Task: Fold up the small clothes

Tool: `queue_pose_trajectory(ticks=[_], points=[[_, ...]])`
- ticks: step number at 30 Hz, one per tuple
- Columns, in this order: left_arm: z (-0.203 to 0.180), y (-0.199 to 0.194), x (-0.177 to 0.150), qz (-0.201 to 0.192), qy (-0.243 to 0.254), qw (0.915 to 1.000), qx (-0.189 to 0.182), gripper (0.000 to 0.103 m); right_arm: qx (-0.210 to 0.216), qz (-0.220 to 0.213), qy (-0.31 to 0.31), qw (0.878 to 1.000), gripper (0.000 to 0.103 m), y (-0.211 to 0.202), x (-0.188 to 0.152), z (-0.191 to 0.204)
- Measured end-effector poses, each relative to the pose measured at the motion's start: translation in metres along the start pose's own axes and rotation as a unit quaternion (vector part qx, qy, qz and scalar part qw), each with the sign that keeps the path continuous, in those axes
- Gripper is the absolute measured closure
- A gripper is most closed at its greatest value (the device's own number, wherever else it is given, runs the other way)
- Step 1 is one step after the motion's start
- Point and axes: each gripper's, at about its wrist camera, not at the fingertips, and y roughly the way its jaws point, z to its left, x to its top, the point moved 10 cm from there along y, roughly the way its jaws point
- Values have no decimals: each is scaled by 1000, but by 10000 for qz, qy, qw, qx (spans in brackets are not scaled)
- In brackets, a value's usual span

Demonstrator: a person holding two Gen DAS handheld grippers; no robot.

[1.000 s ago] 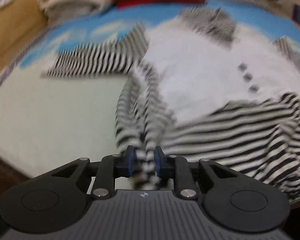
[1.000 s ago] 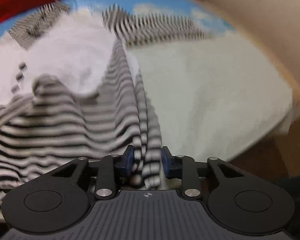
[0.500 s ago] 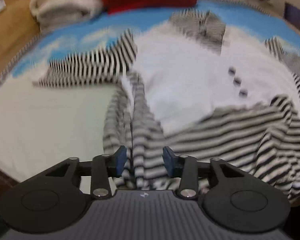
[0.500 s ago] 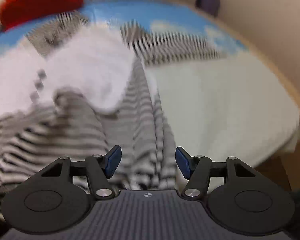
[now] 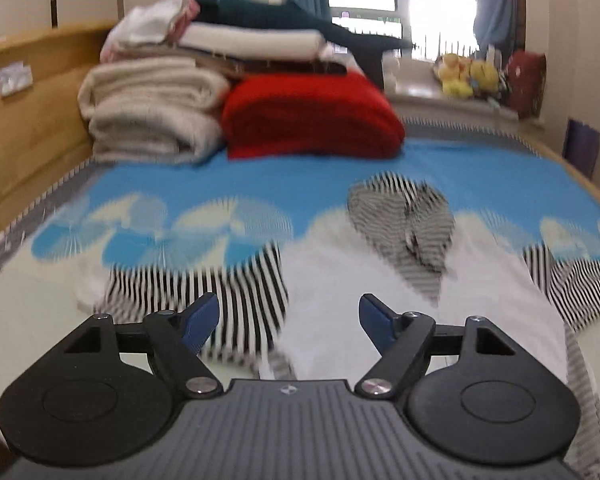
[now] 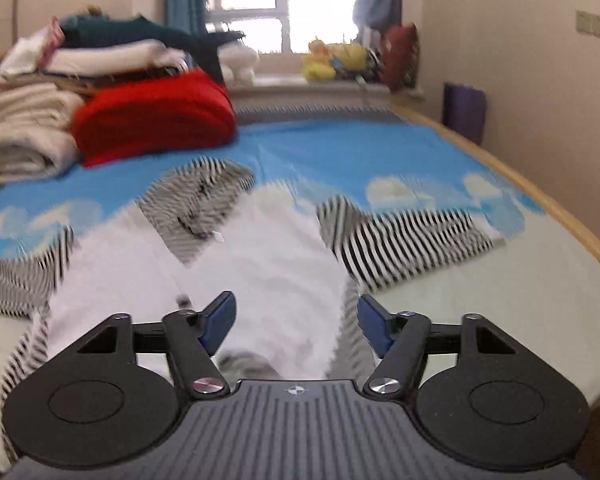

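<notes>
A small white garment (image 5: 380, 280) (image 6: 260, 256) with black-and-white striped sleeves and a striped collar lies flat on the bed. Its left sleeve (image 5: 204, 296) stretches out to the left, its right sleeve (image 6: 400, 240) to the right. My left gripper (image 5: 288, 316) hangs above the garment near the left armpit, its jaws opening with nothing between the blue pads. My right gripper (image 6: 296, 316) hovers over the white body near the right side, jaws also opening and holding nothing.
The bed sheet (image 5: 240, 184) is blue with white clouds, pale nearer me. Folded cream blankets (image 5: 152, 112) and a red blanket (image 5: 308, 116) are stacked at the head. A wooden bed rail (image 6: 540, 200) runs along the right edge, near the wall.
Both grippers let go of the striped hem they were pinching, opened wide and rose. The views tilted up, and the hem dropped out of sight below the grippers.
</notes>
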Motion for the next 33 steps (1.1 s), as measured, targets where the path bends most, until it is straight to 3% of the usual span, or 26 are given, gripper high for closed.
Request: queue_pose_trajectory(ticks=[3,7,10,15,18,21,24,27,28,30,31,33], points=[[7,29,30,-284,165,9993,190,23,56,-312,-24,9995,23,1,33,10],[11,70,48,-591,768,9939,523,35,153,-538,-160,9983,22,16,66,28],[24,110,41,-391,674,9960,445,43,123,-548,-276,9980,20,40,86,41],[60,165,10,102,287,9991,290,74,496,-320,13,9983,20,85,108,63],[94,191,-11,483,-247,9982,242,78,539,-382,-124,9977,20,109,113,78],[139,206,-22,551,-642,9950,523,78,556,-294,-251,9977,20,134,100,86],[192,227,-46,825,-1181,9851,934,78,855,256,-135,9959,23,153,86,98],[237,245,-69,1115,-1587,9712,1384,78,1203,140,-319,9921,24,154,95,112],[249,250,-75,1189,-1704,9668,1490,78,1208,29,-485,9915,26,154,97,116],[264,256,-82,1296,-1895,9601,1593,78,1232,-108,-775,9893,42,156,98,121],[271,260,-85,1332,-1978,9573,1633,77,1281,-70,-817,9884,56,158,99,120],[280,262,-89,1388,-2094,9527,1709,67,1430,83,-706,9872,60,164,99,119]])
